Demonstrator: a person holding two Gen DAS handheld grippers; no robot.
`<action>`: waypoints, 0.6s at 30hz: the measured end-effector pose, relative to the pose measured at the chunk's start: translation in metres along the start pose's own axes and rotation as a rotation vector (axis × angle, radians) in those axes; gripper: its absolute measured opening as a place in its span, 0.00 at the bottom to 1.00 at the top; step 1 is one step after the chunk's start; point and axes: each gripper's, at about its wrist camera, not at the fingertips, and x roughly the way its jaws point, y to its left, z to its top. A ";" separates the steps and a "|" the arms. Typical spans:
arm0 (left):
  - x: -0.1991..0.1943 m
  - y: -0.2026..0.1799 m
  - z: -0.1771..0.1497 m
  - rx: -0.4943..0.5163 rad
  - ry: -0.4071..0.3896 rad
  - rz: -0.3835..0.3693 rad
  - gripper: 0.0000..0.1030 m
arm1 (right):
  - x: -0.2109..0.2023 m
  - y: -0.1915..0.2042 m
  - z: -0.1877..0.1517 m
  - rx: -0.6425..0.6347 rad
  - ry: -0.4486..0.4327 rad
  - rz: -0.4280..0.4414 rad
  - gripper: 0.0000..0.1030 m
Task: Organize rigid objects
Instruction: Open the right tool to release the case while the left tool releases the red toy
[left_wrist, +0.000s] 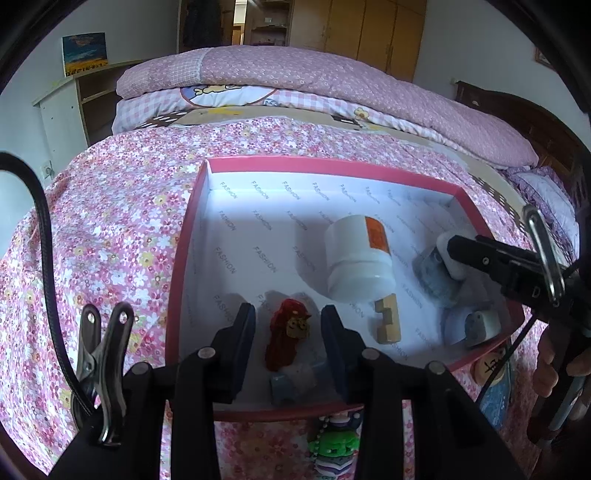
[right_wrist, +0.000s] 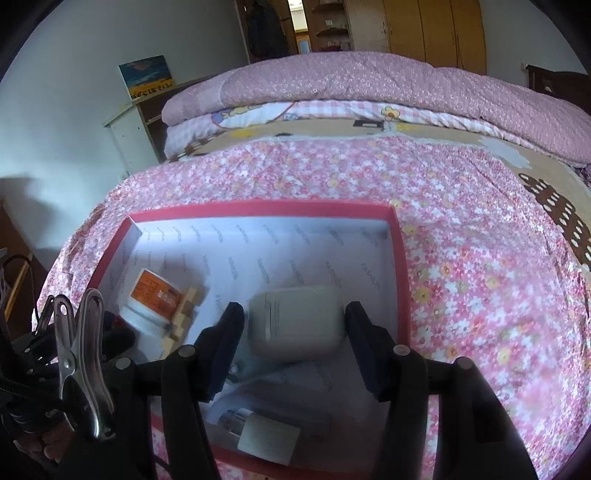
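Grippers both over the pink box (left_wrist: 177, 280) now. My left gripper (left_wrist: 288, 332) stands open around the red figurine (left_wrist: 286, 338), clear of it. My right gripper (right_wrist: 293, 325) brackets the white earbud case (right_wrist: 295, 319), jaws apart, seemingly letting go so it rests inside.
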 end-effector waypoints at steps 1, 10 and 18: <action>0.000 0.001 0.000 -0.004 0.001 0.003 0.38 | -0.001 0.000 0.000 -0.001 -0.005 0.001 0.63; -0.008 0.002 0.002 -0.016 -0.008 0.000 0.38 | -0.017 0.002 -0.004 0.004 -0.025 0.018 0.64; -0.030 -0.003 -0.001 -0.001 -0.031 -0.025 0.38 | -0.040 0.005 -0.022 0.016 -0.036 0.036 0.64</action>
